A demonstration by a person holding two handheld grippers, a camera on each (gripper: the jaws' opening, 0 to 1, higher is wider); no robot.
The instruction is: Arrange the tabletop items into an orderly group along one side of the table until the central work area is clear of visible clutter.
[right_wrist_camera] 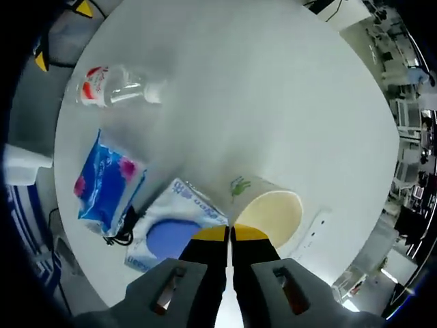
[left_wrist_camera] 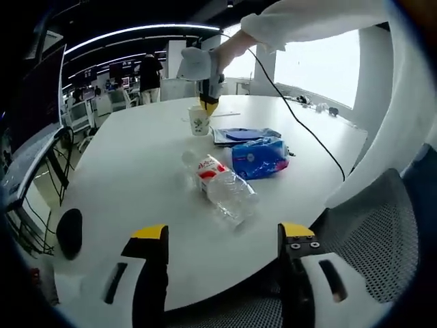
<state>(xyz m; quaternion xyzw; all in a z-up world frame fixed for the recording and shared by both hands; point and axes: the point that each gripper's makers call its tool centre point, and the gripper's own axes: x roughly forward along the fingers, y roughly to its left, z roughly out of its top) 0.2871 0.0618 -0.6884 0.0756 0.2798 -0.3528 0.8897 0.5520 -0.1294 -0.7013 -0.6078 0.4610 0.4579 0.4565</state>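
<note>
1. A paper cup (right_wrist_camera: 268,208) with a green print stands upright on the white table (right_wrist_camera: 273,89). Its mouth is open and its cream inside shows no contents.
2. The right hand-held gripper (right_wrist_camera: 230,234) has its yellow-tipped jaws pressed together on the cup's near rim. In the left gripper view, the same gripper (left_wrist_camera: 208,102) comes down onto the cup (left_wrist_camera: 199,120) from above, held by a white-sleeved arm.
3. A clear plastic water bottle (left_wrist_camera: 225,186) with a red-and-white label lies on its side near the table's middle. I cannot tell whether it holds any water.
4. A blue tissue pack (left_wrist_camera: 259,156) lies just beyond the bottle. A flat blue-and-white packet (left_wrist_camera: 239,135) lies between the pack and the cup.
5. The left hand-held gripper (left_wrist_camera: 222,236) hangs over the table's near edge. Its jaws are spread wide with nothing between them.
</note>
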